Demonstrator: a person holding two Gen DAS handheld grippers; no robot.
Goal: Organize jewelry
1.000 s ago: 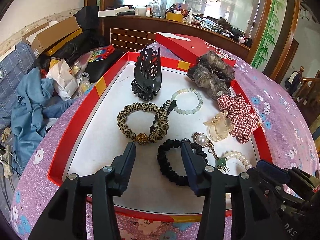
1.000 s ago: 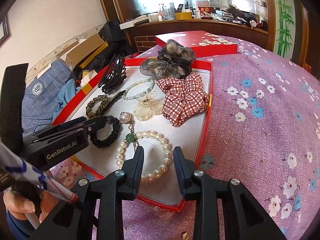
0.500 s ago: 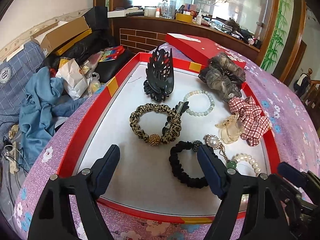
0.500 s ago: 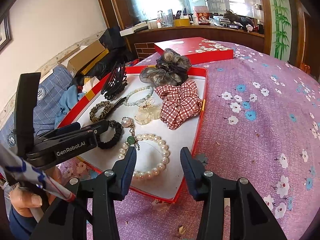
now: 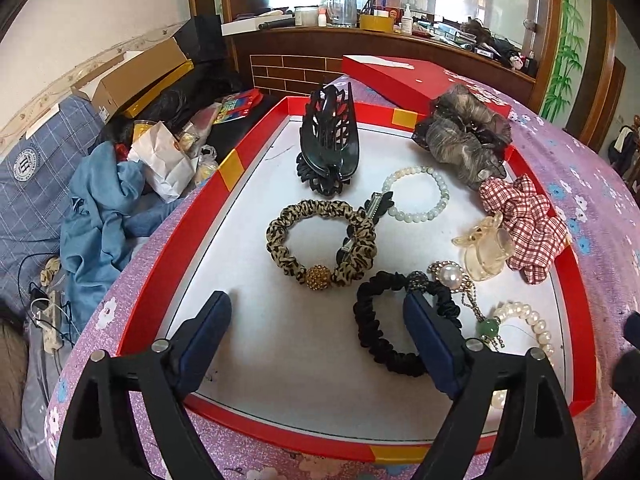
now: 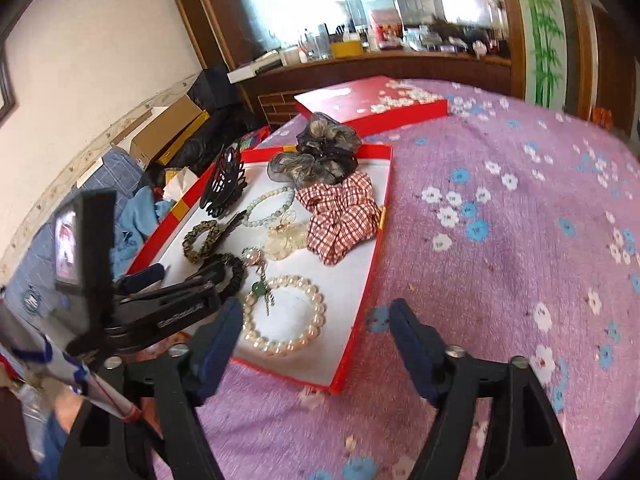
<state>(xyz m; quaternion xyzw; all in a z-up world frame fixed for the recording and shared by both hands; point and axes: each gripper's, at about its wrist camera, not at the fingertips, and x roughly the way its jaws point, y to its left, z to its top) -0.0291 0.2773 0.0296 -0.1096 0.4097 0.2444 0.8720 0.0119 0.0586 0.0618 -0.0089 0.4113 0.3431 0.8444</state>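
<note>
Jewelry lies loose in the red tray (image 5: 236, 168) on the purple floral cloth (image 6: 500, 240). Far end: black claw clip (image 5: 328, 148), grey scrunchie (image 5: 460, 140). Middle: leopard scrunchie (image 5: 280, 236), pale bead bracelet (image 5: 440, 196), plaid scrunchie (image 5: 528, 220) with a clear clip (image 5: 486, 248) touching it. Near end: black scrunchie (image 5: 368, 332), pearl pendant (image 5: 452, 276), pearl bracelet (image 6: 316, 312). My left gripper (image 5: 316, 336) hovers over the tray's near end, jaws opening and already wide; nothing is between the pads, and its right finger overlaps the black scrunchie in view. My right gripper (image 6: 316, 336) hangs over the tray's near corner, jaws opening and wide, nothing gripped; the pearl bracelet sits just beyond its left finger. A red lid (image 6: 360, 100) lies behind the tray.
</note>
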